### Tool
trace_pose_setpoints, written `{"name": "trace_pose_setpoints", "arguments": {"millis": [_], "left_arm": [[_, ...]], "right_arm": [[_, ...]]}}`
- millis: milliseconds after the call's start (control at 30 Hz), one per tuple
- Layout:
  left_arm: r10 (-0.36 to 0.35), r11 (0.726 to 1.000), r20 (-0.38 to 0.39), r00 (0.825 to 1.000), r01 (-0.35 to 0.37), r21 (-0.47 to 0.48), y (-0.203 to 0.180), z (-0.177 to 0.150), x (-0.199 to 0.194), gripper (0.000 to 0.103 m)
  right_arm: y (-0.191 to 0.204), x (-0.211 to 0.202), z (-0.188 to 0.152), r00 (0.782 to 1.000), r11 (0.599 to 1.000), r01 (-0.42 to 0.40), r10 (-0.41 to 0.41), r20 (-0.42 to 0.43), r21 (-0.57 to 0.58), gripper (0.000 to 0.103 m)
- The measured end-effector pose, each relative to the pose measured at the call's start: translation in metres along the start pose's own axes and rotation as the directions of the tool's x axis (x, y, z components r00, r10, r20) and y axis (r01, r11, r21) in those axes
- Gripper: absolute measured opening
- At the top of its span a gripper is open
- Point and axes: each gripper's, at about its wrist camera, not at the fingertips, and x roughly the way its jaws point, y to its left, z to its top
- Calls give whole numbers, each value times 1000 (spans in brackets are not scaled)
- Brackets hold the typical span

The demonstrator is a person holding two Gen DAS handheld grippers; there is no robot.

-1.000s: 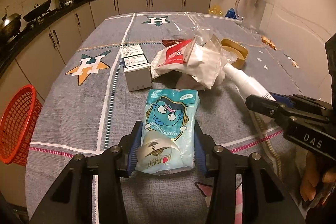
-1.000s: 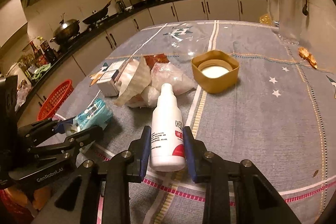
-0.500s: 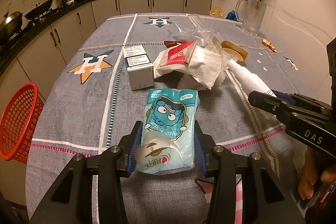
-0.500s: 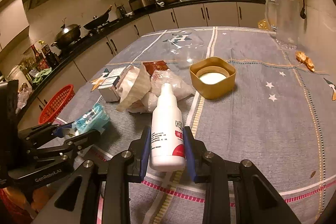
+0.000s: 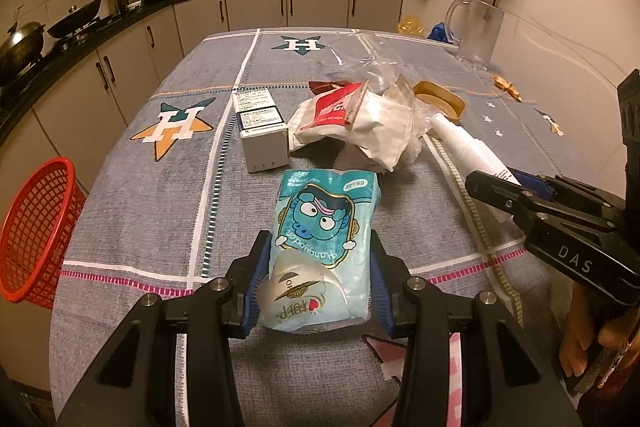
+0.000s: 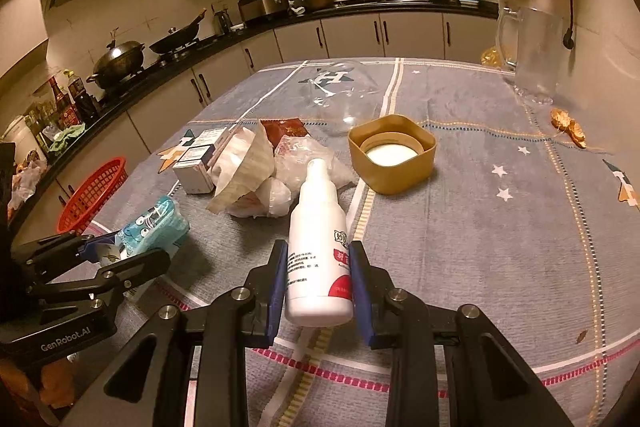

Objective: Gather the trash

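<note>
Dim kitchen light falls on the grey star-patterned tablecloth point(image 5: 132, 211) where the rubbish lies in a loose cluster. My left gripper point(image 5: 316, 283) has its blue pads pressed against both sides of the teal tissue pack point(image 5: 324, 239), jaws partly closed on its soft bulk, its far end resting on the cloth. My right gripper point(image 6: 318, 287) is narrower, clamped on the lower body of the white spray bottle point(image 6: 318, 247), whose nozzle end points away toward the crumpled white bags point(image 6: 256, 179). Beyond them sit a small white carton point(image 5: 262, 131) and a tan square lid point(image 6: 390, 157); a clear plastic cover point(image 6: 344, 95) lies farther back. The red mesh basket point(image 5: 34, 231) hangs off the table's left edge, which I judge to be where all this goes. The risks I see: the tissue pack is squashy and could slide out of my pads if I swing it fast; the bottle is smooth and held near its base, so it may pivot and tip out. Carrying both across together, my two grippers could also knock one another.
</note>
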Motion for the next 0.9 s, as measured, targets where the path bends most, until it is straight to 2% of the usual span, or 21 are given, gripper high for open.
{"name": "trace_pose_setpoints", "arguments": {"millis": [900], "left_arm": [[16, 1000, -10, 1000, -16, -2, 3, -1, 1, 44]], "right_arm": [[2, -1, 0, 999, 999, 31, -31, 9, -25, 33]]}}
